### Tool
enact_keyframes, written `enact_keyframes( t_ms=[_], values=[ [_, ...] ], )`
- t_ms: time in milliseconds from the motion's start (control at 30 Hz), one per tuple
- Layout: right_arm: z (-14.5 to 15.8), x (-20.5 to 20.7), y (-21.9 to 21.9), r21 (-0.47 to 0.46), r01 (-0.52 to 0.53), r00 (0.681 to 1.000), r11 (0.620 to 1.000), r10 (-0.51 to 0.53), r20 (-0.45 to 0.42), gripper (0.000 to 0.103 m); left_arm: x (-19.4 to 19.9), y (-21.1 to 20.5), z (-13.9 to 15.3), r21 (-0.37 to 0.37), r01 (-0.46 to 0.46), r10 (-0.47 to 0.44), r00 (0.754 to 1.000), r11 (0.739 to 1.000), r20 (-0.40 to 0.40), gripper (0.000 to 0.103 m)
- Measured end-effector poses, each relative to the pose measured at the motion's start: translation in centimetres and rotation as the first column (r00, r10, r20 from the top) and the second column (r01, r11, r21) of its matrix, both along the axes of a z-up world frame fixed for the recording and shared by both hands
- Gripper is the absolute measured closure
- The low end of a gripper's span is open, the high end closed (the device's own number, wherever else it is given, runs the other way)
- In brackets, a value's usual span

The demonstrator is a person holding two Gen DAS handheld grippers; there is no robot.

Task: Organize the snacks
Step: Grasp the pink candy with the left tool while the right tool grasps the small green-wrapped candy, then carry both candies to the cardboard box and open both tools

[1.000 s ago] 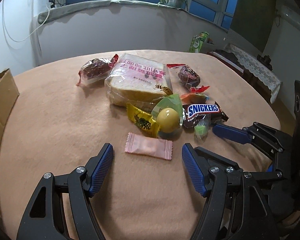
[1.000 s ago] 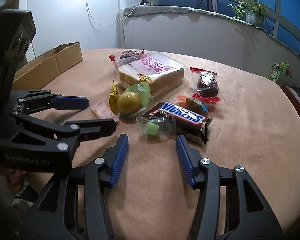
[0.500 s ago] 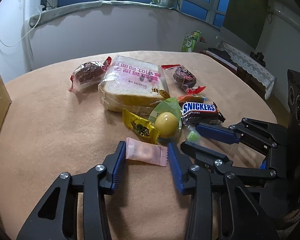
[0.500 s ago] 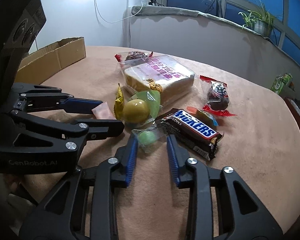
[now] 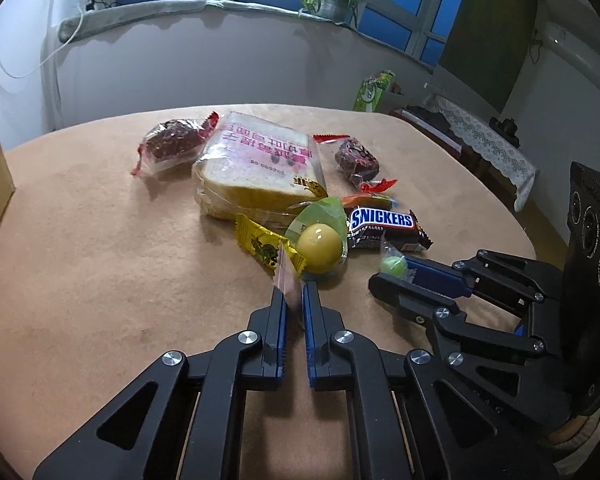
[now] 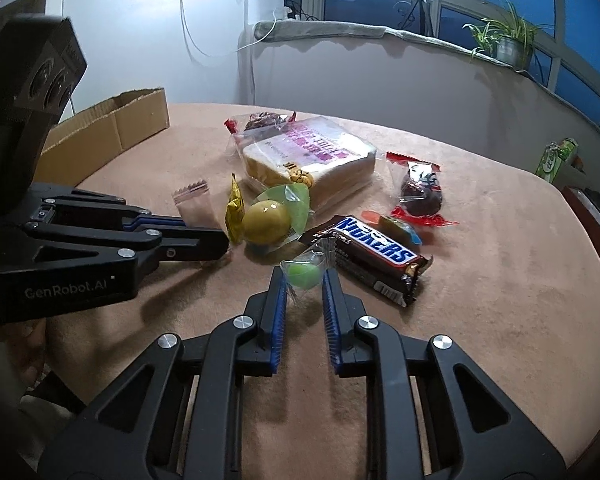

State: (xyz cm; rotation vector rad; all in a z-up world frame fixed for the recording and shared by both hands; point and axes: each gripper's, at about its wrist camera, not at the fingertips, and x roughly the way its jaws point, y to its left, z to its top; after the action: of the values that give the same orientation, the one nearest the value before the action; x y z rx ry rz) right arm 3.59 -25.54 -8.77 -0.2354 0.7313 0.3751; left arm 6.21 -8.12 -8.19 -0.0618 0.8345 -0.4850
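Left wrist view shows the left claw (image 5: 295,294) angled down at the worktop (image 5: 100,264), pinching a pink sachet (image 5: 286,274) upright, while the right claw (image 6: 305,278) clamps a green candy (image 6: 302,274) beside the Snickers bar (image 6: 374,249).

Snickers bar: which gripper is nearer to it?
Right. The right gripper, shut on the green candy, sits right beside the Snickers bar. The left gripper, shut on the pink packet, is farther away, past the yellow ball snack.
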Motion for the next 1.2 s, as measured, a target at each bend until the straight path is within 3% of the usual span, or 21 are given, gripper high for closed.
enact_keyframes(
  t_ms=[233,600,933,1200],
  values=[
    [1.4,-0.7,-0.1,0.008,0.015,0.999,1.000,-0.016,0.032,0.085,-0.6,1.2,1.3,-0.016,-0.037,0.037,0.999,0.999,0.039,0.097],
    [3.1,-2.2,0.3,0.003,0.025,0.997,1.000,-0.025,0.067,0.085,-1.4,0.9,1.4,-0.025,0.005,-0.003,0.998,1.000,0.063,0.100],
    [5.7,-3.3,0.9,0.016,0.020,0.992,1.000,-0.021,0.123,0.085,-3.4,3.1,5.4,-0.028,-0.072,0.076,0.983,0.997,0.166,0.100],
    [7.1,-3.7,4.5,-0.010,-0.044,0.988,0.999,0.045,0.149,0.085,-5.7,8.7,8.1,-0.032,-0.200,0.202,0.948,0.979,0.248,0.100]
  ],
)
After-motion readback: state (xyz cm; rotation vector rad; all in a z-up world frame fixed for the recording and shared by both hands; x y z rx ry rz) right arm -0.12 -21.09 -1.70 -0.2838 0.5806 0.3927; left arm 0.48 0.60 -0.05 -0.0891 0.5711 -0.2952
